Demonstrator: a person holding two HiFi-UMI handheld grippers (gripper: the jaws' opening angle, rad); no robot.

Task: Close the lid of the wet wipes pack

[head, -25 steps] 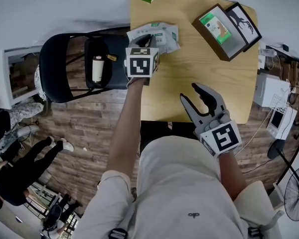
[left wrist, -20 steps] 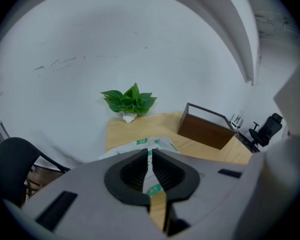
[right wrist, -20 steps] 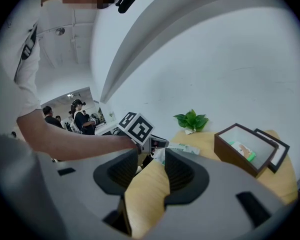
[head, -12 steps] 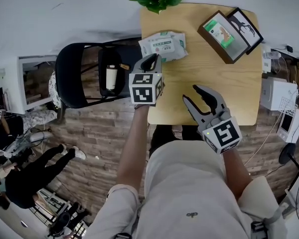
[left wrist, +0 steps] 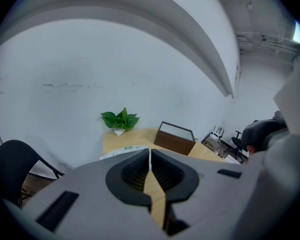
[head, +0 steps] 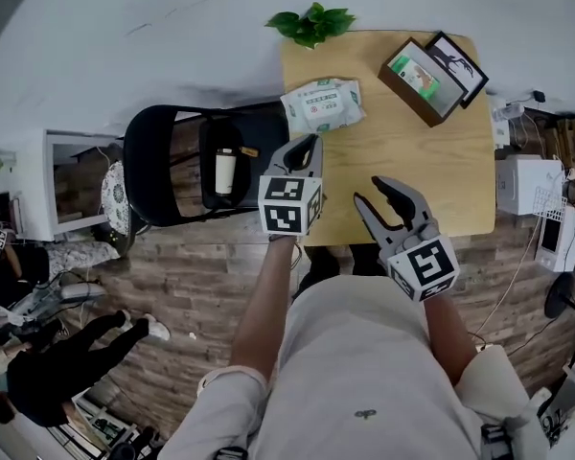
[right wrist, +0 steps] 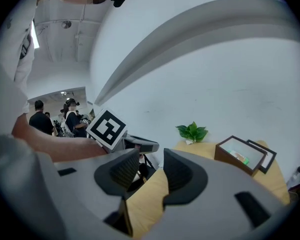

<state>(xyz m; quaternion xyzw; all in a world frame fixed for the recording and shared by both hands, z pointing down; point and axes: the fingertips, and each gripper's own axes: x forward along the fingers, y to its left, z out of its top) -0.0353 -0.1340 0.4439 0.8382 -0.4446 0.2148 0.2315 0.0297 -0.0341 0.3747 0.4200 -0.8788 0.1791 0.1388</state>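
Observation:
The white-and-green wet wipes pack [head: 322,106] lies at the far left of the wooden table [head: 431,180], its lid flat as far as I can see. My left gripper [head: 307,146] hovers over the table's left edge, well short of the pack and raised; its jaws are closing, nearly together, nothing between them. The left gripper view shows this gripper [left wrist: 150,152] with a sliver of the pack [left wrist: 123,150] beyond it. My right gripper [head: 371,192] is above the table's near edge, its jaws wide apart but closing on nothing. In its own view the right gripper [right wrist: 151,159] frames bare tabletop.
A potted green plant [head: 311,22] stands at the table's far edge. A brown box with a picture frame [head: 424,77] sits at the far right. Left of the table is a black folding chair [head: 163,171] with a bottle [head: 224,171] on it. People stand at lower left [head: 48,372].
My left gripper has drawn back from the pack toward me and risen, leaving the pack on the table. The right gripper has shifted slightly and its jaws have narrowed a little.

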